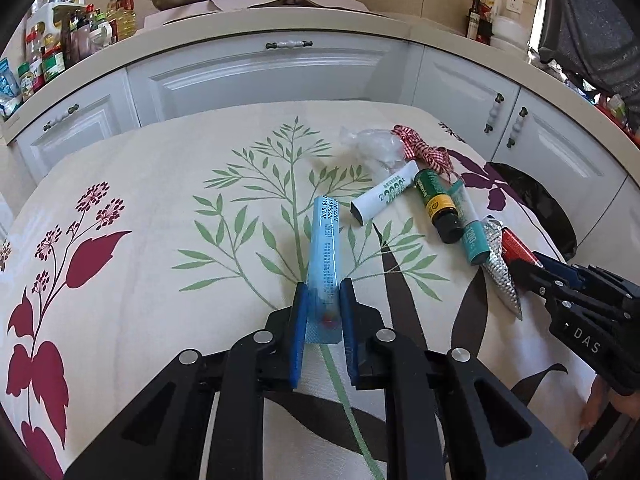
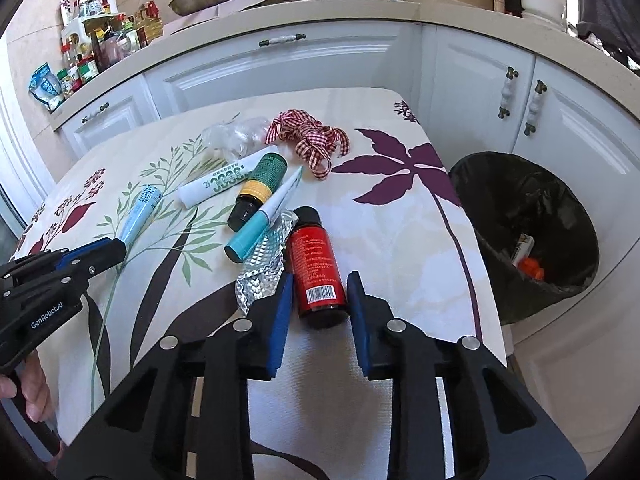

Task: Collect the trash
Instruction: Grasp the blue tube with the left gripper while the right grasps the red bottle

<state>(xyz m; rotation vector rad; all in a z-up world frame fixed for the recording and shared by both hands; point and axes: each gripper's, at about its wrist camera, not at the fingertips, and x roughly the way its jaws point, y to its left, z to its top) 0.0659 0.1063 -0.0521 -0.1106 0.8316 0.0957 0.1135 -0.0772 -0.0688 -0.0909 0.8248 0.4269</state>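
The left gripper (image 1: 323,300) is pinching a light blue tube (image 1: 323,248), its far end lying on the floral tablecloth (image 1: 140,280). The right gripper (image 2: 319,296) is clamping a red bottle (image 2: 316,268) beside crumpled foil (image 2: 260,268). Beyond the table's right edge, a black-lined bin (image 2: 560,280) is holding scraps; white cabinets (image 2: 280,68) are standing behind.

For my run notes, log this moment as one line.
task: collect trash | left hand-held gripper: shut on light blue tube | right hand-held gripper: shut on red bottle | bin: right of table
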